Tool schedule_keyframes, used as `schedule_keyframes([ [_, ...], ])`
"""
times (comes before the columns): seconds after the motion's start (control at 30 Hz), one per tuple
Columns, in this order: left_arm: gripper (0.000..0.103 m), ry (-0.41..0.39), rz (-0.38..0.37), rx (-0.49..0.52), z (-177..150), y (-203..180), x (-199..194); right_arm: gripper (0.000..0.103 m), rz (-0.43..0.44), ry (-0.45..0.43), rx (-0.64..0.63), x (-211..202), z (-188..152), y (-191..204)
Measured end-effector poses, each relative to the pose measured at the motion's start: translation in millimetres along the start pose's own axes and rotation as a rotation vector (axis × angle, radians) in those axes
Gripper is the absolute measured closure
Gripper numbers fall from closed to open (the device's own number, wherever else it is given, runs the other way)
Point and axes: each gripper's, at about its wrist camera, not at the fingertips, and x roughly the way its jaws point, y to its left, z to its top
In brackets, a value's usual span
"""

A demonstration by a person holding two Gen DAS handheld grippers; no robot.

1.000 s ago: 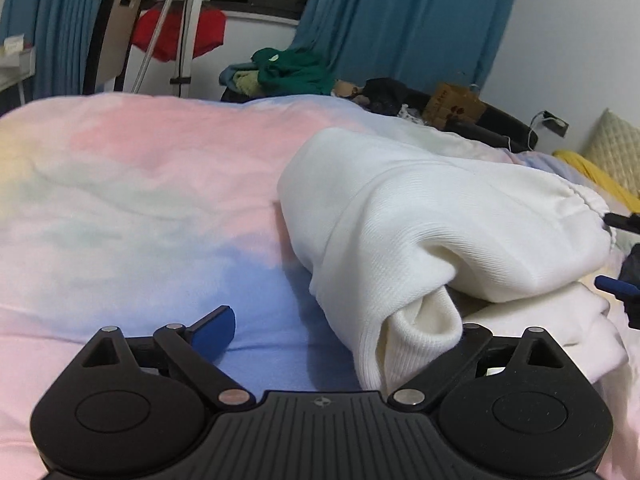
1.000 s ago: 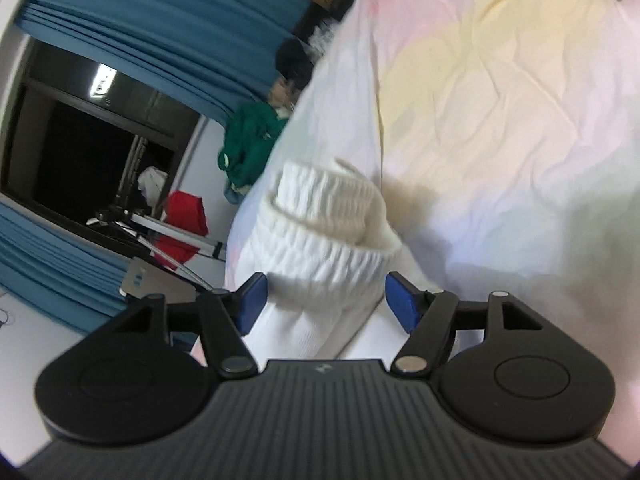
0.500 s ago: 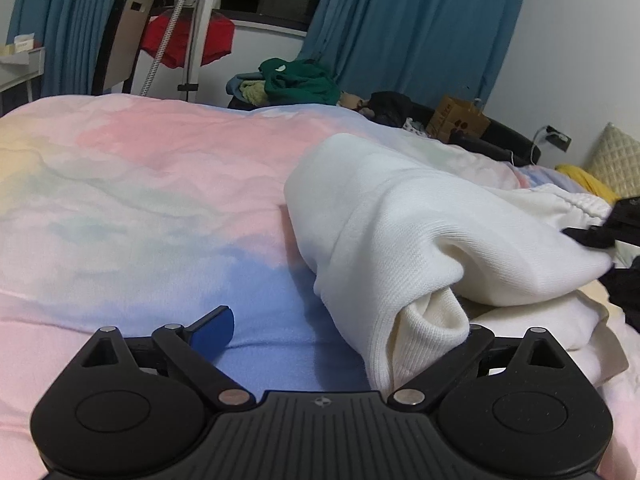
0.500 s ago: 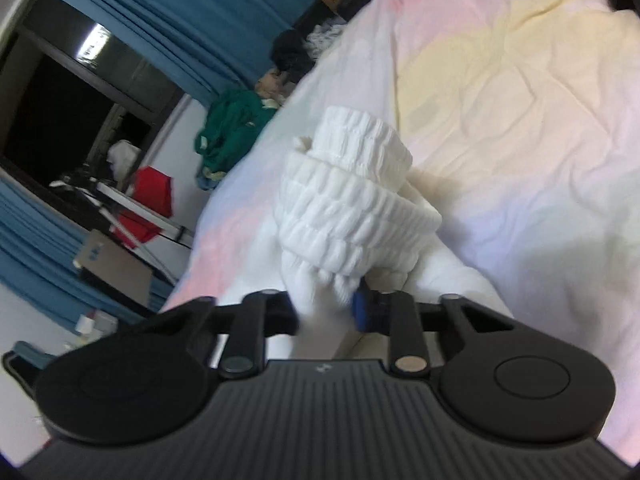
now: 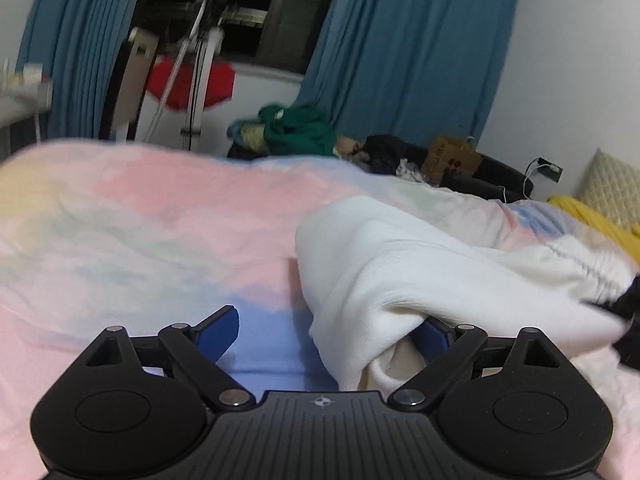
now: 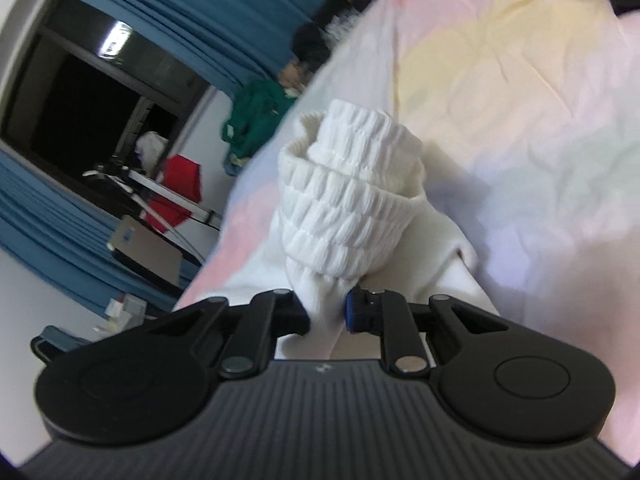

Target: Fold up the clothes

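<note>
A white knit garment (image 5: 420,264) lies bunched on a pastel bedspread (image 5: 140,220). My left gripper (image 5: 328,330) is open, its jaws wide apart; the garment's folded edge lies between them, draped over the right blue pad (image 5: 434,334), while the left pad (image 5: 220,328) is bare. My right gripper (image 6: 328,314) is shut on the garment just below its ribbed elastic band (image 6: 348,208), which is bunched and lifted off the bedspread (image 6: 520,100). The right gripper shows dark at the left wrist view's right edge (image 5: 628,312).
A green clothes pile (image 5: 300,130), dark items and a cardboard box (image 5: 452,156) lie beyond the bed's far edge. A tripod stand with a red cloth (image 5: 188,84) stands by blue curtains. A yellow cloth (image 5: 592,220) lies at the right.
My right gripper closed from open onto the garment below its ribbed band and lifted it. My left gripper stayed open and drew back slightly, uncovering its right pad.
</note>
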Motion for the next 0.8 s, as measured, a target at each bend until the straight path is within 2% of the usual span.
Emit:
schedule_keyframes([
  [0.13,0.01,0.014,0.033,-0.011,1,3,-1,0.074,-0.018,0.018,-0.026,1,-4,2],
  [0.3,0.01,0.058,0.043,-0.094,1,18,0,0.032,-0.078,-0.023,-0.017,-7,-5,-2],
  [0.37,0.009,0.077,0.038,-0.12,-1,25,2,0.023,-0.098,-0.022,-0.015,-5,-6,-4],
  [0.6,0.006,0.148,0.012,-0.242,-8,57,11,0.021,-0.089,0.043,-0.023,13,-6,-8],
  [0.7,0.005,0.147,0.012,-0.232,-8,58,12,0.021,-0.086,0.033,-0.047,18,-2,-6],
  [0.8,0.004,0.146,0.013,-0.228,-8,59,12,0.021,-0.134,0.014,-0.157,21,-2,6],
])
